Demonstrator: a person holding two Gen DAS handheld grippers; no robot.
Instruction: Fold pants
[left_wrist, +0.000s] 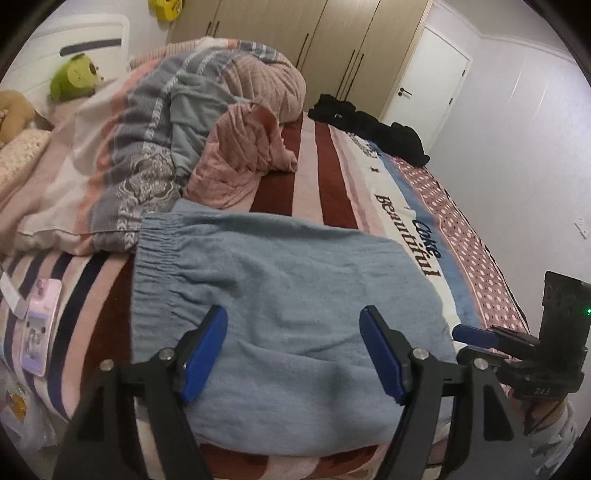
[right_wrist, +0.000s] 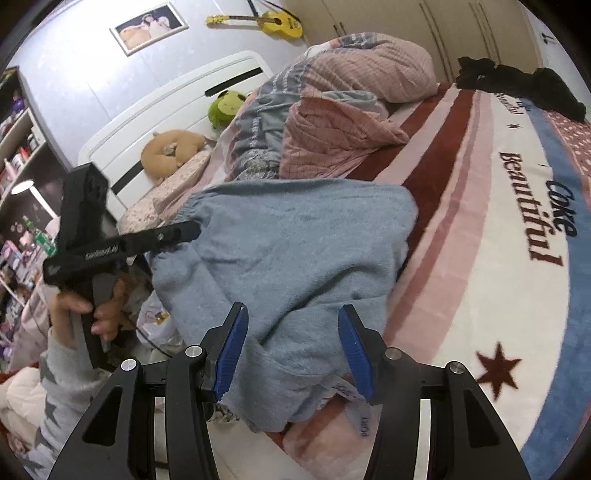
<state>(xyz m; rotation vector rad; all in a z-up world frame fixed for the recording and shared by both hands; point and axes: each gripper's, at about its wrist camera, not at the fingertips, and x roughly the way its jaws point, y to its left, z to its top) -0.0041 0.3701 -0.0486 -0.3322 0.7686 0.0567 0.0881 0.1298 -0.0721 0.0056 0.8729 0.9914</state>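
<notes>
Light blue pants (left_wrist: 295, 277) lie folded into a rough rectangle on the striped blanket (left_wrist: 332, 184), elastic waistband to the left. My left gripper (left_wrist: 293, 350) hovers open over their near part, pads wide apart and nothing pinched. In the right wrist view the pants (right_wrist: 295, 251) bunch up at the near end, and my right gripper (right_wrist: 293, 350) stands open astride that bunched cloth, which lies between the pads. The left gripper (right_wrist: 194, 230), held by a hand (right_wrist: 85, 310), points at the waistband corner. The right gripper (left_wrist: 469, 345) sits at the pants' right edge.
A crumpled pink and grey quilt (left_wrist: 166, 129) fills the bed behind the pants. Black clothing (left_wrist: 369, 129) lies at the far edge. A phone in a pink case (left_wrist: 40, 332) rests on the left. Plush toys (right_wrist: 173, 151) sit by the white headboard (right_wrist: 166, 96).
</notes>
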